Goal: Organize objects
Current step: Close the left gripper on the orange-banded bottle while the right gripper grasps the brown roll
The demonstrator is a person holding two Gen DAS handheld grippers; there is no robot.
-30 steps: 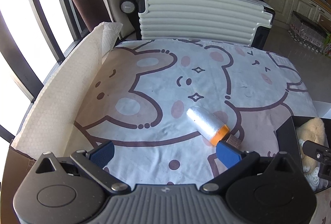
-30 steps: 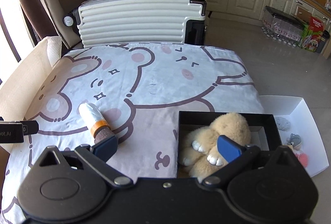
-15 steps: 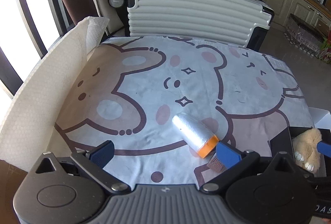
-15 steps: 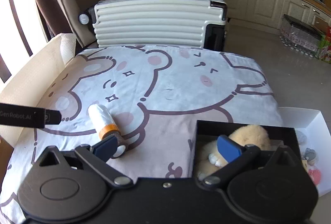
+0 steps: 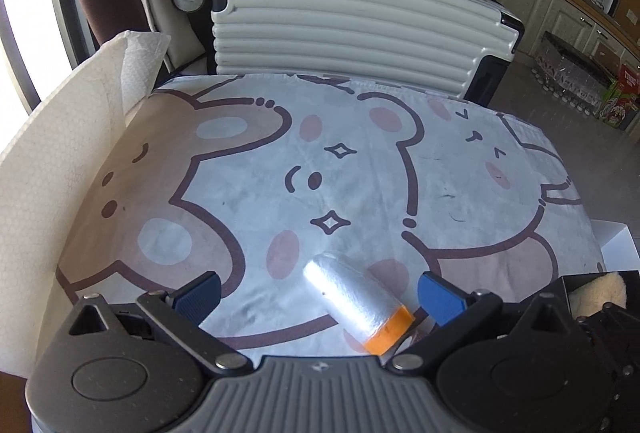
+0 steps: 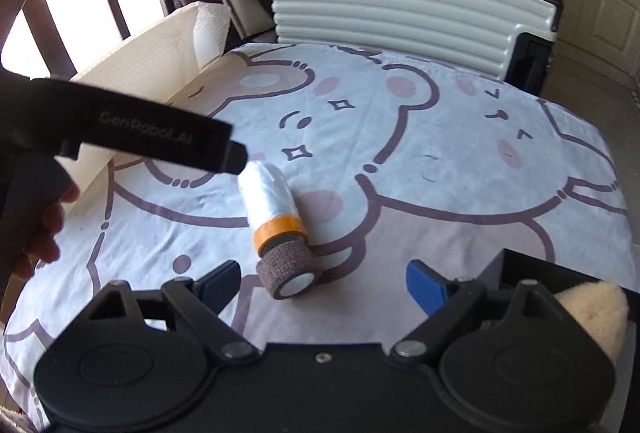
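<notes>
1. On the bear-printed white bedsheet lay the two loose things: a white plastic-film roll with an orange band and, touching its banded end, a short brown roll of crepe bandage with a white core.
2. Both rolls lay on their sides, end to end, near the front edge of the sheet and just ahead of both tools.
3. The left gripper had its blue-padded tongs spread wide, with the film roll lying between them but untouched.
4. The right gripper was likewise spread and held nothing; the bandage roll sat between its pads, nearer the left one.
5. At the right edge a black open box held a cream plush toy, which probably marked where the rolls belonged.
6. The bandage looked light, soft and grippy, so a squeeze across its woven side should hold well, though hard pressure could dent it.
7. The film roll looked light but slick and round, and likely to roll away on the sheet if nudged.
8. Its orange band, or the middle of its barrel taken across the width, seemed the surest place to pinch.
9. A ribbed white hard-shell suitcase stood beyond the sheet, well apart from the work.
</notes>
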